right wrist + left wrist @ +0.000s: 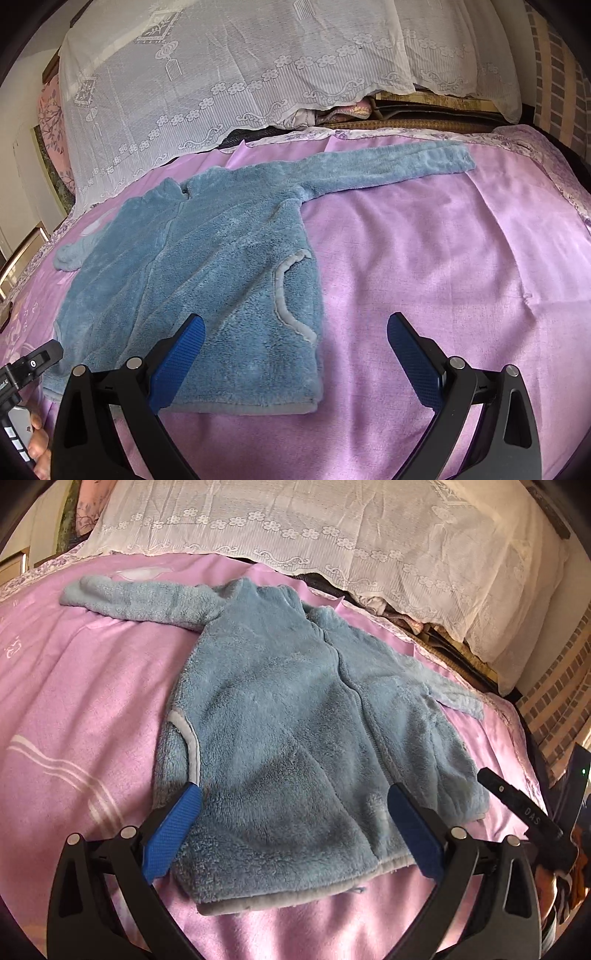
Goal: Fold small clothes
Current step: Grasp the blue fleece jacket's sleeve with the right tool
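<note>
Jacket (295,720) hem behind gripper fingers (173,830)

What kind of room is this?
Probably a bedroom. A small blue fleece jacket lies on a pink bedspread, and behind it a white lace cover drapes over stacked bedding.

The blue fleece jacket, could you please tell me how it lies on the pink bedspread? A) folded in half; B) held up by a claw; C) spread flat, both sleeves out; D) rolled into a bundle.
C: the blue fleece jacket lies flat on the pink bedspread, sleeves out to each side, neither claw touching it.
</note>
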`<state>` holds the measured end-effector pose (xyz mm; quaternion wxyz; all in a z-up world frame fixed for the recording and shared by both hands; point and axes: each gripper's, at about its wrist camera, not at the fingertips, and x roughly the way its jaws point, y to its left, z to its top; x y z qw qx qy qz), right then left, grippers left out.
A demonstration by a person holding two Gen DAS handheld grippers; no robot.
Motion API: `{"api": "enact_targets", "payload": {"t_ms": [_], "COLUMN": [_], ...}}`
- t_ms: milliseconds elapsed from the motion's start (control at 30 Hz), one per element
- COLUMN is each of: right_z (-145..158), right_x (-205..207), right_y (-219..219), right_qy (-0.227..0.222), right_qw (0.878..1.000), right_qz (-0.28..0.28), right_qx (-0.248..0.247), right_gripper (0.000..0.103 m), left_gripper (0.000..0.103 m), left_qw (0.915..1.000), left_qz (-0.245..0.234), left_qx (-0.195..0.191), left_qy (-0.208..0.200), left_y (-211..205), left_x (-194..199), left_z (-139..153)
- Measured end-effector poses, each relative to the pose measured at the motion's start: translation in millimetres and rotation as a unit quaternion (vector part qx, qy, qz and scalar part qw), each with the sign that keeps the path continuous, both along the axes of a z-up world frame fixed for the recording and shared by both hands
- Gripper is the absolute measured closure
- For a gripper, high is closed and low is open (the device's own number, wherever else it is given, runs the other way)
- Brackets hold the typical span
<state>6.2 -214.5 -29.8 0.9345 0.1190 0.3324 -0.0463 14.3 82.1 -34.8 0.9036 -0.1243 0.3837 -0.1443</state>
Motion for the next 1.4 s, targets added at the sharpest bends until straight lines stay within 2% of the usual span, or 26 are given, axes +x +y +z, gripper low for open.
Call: {"api": "enact_targets", "payload": {"t_ms": [133,167,233,300,367,400,467,533,600,700,833,900,933,967,1000,1033,1100,1167,1233,1267,1300,1333,1367,1400], "right_z": [-9,-11,-19,-23,-21,-21,-20,-19,-18,-18,-22,-22,-22,-22,-23,-24,-25,-25,-25,-25,-25,-25,-25,-24], "right_x": [9,11,17,19,18,20,20,20,18,16,22,22,21,21,21,21,21,21,21,21,21,20,19,18], "right_y": [-8,-8,-8,-7,-3,-1,4,2,-1,-8,-11,-9,-9,-9,-10,-10,-12,-12,-11,-11,-11,-11,-12,-12], "right_qy": [0.027,0.035,0.057,0.063,0.064,0.066,0.069,0.067,0.063,0.063,0.073,0.073,0.072,0.072,0.072,0.072,0.073,0.073,0.073,0.073,0.073,0.072,0.07,0.066], "right_qw": [0.998,0.996,0.992,0.991,0.99,0.99,0.99,0.99,0.989,0.987,0.985,0.986,0.986,0.986,0.986,0.985,0.984,0.985,0.985,0.985,0.985,0.985,0.986,0.986], "right_qz": [0.037,0.046,0.07,0.074,0.083,0.09,0.1,0.104,0.107,0.105,0.105,0.106,0.107,0.106,0.106,0.106,0.105,0.105,0.106,0.106,0.105,0.105,0.102,0.102], "right_qx": [0.047,0.06,0.09,0.096,0.089,0.083,0.073,0.073,0.083,0.101,0.114,0.109,0.107,0.107,0.109,0.113,0.12,0.12,0.117,0.117,0.117,0.116,0.115,0.116], "right_gripper": [0.006,0.01,0.025,0.03,0.036,0.042,0.05,0.066,0.074,0.077,0.07,0.066,0.066,0.066,0.066,0.065,0.065,0.065,0.065,0.065,0.065,0.071,0.077,0.085], "left_gripper": [0.004,0.004,0.006,0.023,0.034,0.042,0.049,0.052,0.056,0.056,0.055,0.054,0.052,0.041,0.026,0.023,0.02,0.02,0.02,0.024,0.037,0.047,0.077,0.087], "left_qw": [0.9994,0.9991,0.9977,0.9955,0.9928,0.9922,0.9916,0.9896,0.9874,0.9895,0.9881,0.9883,0.9892,0.9911,0.9933,0.9944,0.9937,0.989,0.9907,0.9928,0.9942,0.9946,0.9942,0.9937], "left_qz": [-0.031,-0.038,-0.047,-0.049,-0.051,-0.051,-0.053,-0.064,-0.075,-0.067,-0.049,-0.044,-0.04,-0.028,-0.008,0.009,0.006,-0.014,-0.027,-0.029,-0.025,-0.025,-0.03,-0.029], "left_qx": [0.0,-0.008,-0.037,-0.066,-0.088,-0.091,-0.088,-0.097,-0.103,-0.09,-0.115,-0.114,-0.111,-0.105,-0.098,-0.094,-0.098,-0.118,-0.092,-0.072,-0.057,-0.049,-0.047,-0.053], "left_qy": [0.017,0.02,0.031,0.047,0.063,0.069,0.078,0.085,0.094,0.091,0.09,0.092,0.087,0.076,0.061,0.046,0.053,0.088,0.097,0.091,0.088,0.088,0.092,0.094], "left_y": [-2,2,15,30,42,45,45,43,40,44,62,63,64,65,69,72,74,71,59,52,46,43,40,41], "left_x": [1,1,3,6,9,10,12,12,10,0,-10,-11,-12,-15,-18,-21,-17,-10,-6,-4,-2,-1,2,3], "left_z": [0,0,1,1,-2,-4,-7,-8,-10,-9,-8,-6,-3,2,7,12,11,-2,-11,-14,-15,-17,-17,-17]}}
